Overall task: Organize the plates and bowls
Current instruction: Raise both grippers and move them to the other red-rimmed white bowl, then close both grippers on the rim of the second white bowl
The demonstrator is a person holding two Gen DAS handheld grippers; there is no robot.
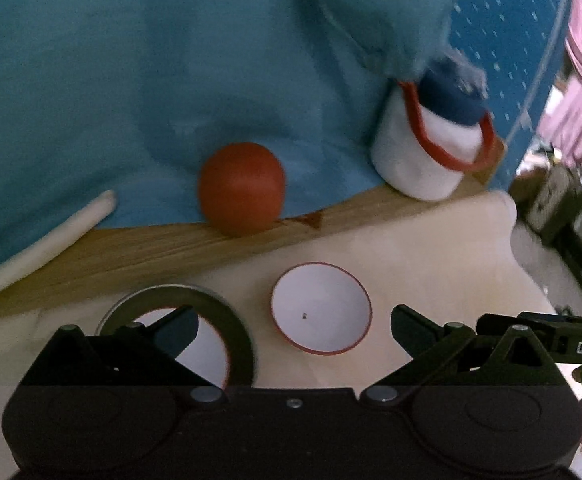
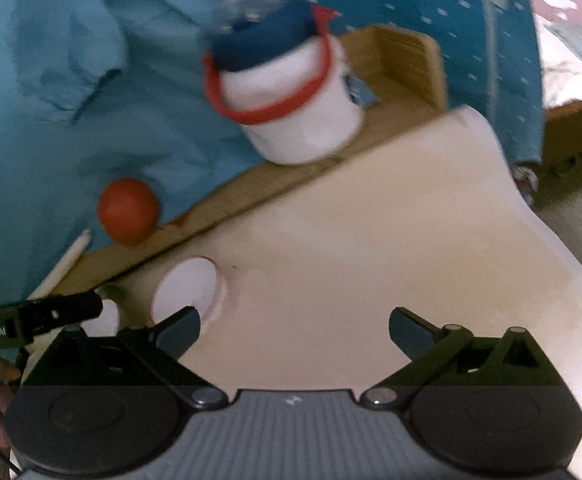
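Here's the white bowl (image 1: pixel 321 308), small, shallow, with a thin red line around its rim, sitting upright on the pale table (image 1: pixel 431 248) right in the middle of things. Just left of that bowl sits a second white red-rimmed bowl (image 1: pixel 203 344), this one nested inside a dark grey plate (image 1: pixel 239 320), partly hidden by the left gripper (image 1: pixel 293 326), which hangs wide open over the table with nothing between its fingers, the white bowl showing in the gap. Behind the bowl, along a wooden ledge (image 1: pixel 151 248), a red ball (image 1: pixel 241 188) rests against a blue cloth (image 1: pixel 131 80), and further right of the ball stands a white tub (image 1: pixel 415 160) with a dark blue lid and a red handle. A pale stick (image 1: pixel 39 248) leans far left of the bowl. From the right wrist view, the right gripper (image 2: pixel 293 326) is also spread fully, empty, over bare table to the right of the bowl (image 2: pixel 187 292), with the other tool's black finger (image 2: pixel 59 312) poking in from the left edge. The tub (image 2: pixel 299 120) looks blurred there.
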